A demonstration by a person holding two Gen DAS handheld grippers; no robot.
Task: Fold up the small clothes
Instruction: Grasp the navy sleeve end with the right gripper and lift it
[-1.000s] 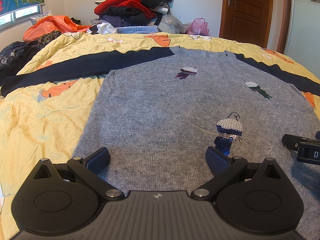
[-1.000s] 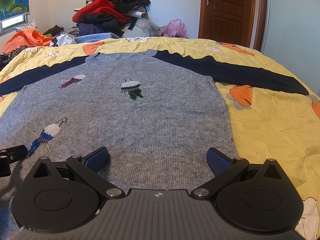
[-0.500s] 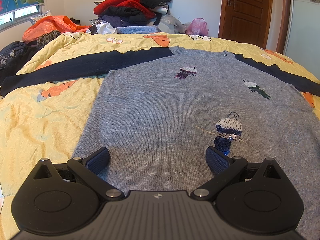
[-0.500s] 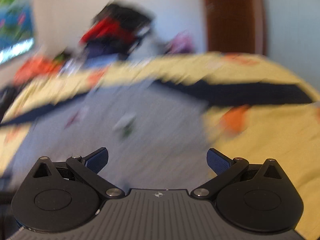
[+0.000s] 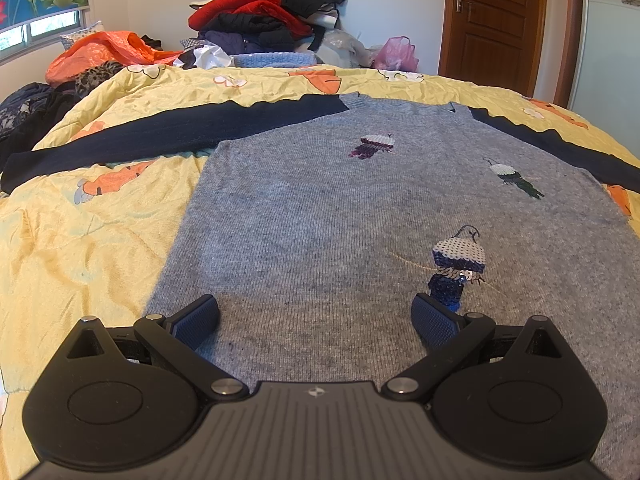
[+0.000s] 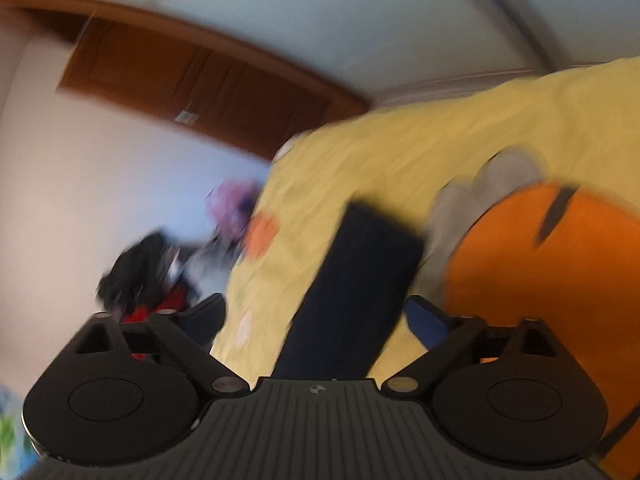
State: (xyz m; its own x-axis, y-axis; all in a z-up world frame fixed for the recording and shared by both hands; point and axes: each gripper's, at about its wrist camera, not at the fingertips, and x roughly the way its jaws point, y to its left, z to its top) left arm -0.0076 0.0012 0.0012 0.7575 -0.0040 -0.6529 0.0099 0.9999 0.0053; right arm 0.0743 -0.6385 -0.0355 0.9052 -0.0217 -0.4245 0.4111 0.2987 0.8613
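Observation:
A grey knit sweater (image 5: 340, 216) with sequin bird patches and dark navy sleeves lies flat on the yellow bedspread (image 5: 80, 240). Its left sleeve (image 5: 160, 136) stretches out to the left. My left gripper (image 5: 316, 320) is open and empty, hovering low over the sweater's hem. My right gripper (image 6: 316, 320) is open and empty. Its view is blurred and tilted. The cuff end of the right navy sleeve (image 6: 356, 288) lies between its fingers, just ahead of them.
A pile of clothes (image 5: 264, 12) stands at the far side of the bed, with orange bags (image 5: 104, 52) at the left. A wooden door (image 5: 496, 20) is at the back right. An orange flower print (image 6: 540, 288) on the bedspread is beside the right sleeve.
My right gripper has swung fast to the right and rolled, from over the sweater's hem to the end of the right sleeve. It has left the left wrist view. The left gripper stays still.

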